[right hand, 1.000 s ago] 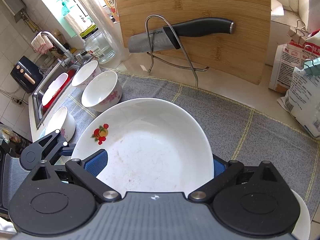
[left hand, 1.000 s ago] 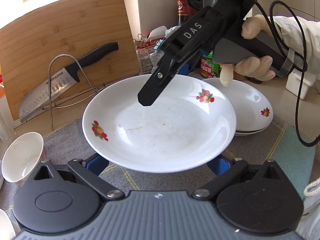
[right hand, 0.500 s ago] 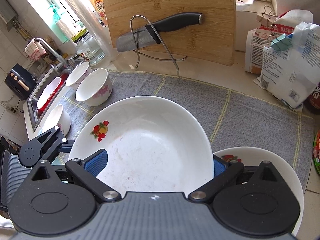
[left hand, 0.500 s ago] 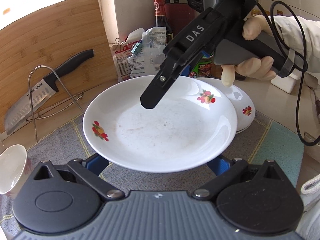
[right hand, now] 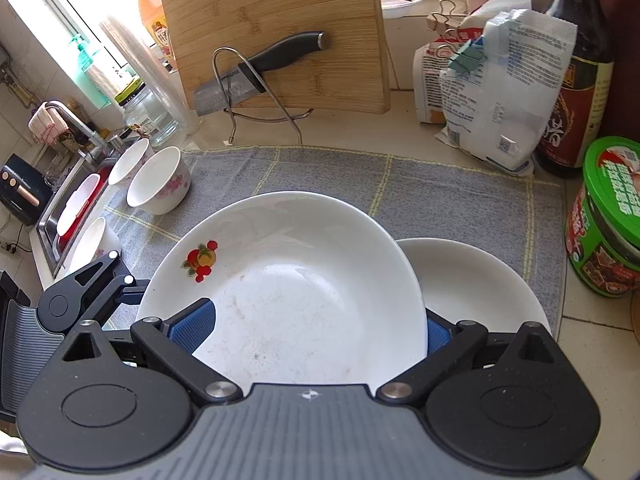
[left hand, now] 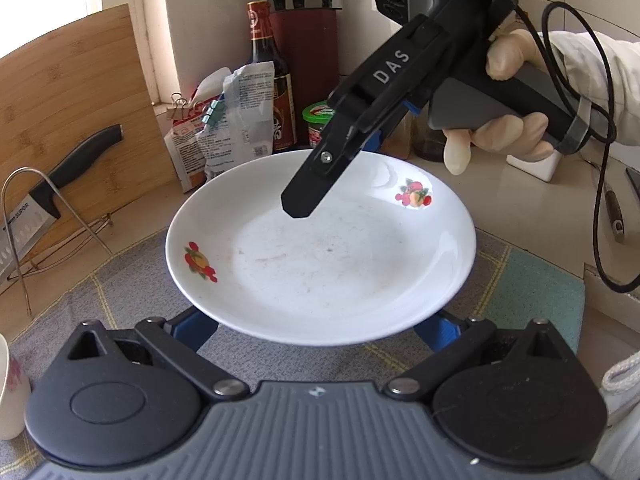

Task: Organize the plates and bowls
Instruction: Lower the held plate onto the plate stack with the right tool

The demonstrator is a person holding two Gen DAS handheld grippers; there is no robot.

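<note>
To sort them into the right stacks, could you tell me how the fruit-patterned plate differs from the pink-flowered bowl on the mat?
The fruit plate is wide and shallow; the pink-flowered bowl is narrower and deep. The plate is held up off the grey mat; the bowl stands on it. The plate shows faint smears inside; the bowl's inside looks clean. Both are white.

The main plate (left hand: 320,256) is a shallow white one with little red-and-orange fruit decals on the rim and some faint brownish smears in the middle, sitting roughly level above the grey mat. Just to its right there's a second white plate (right hand: 476,280) lying on the mat, partly tucked under its edge. Three white bowls (right hand: 158,186) with pink flowers sit further left by the sink.
</note>
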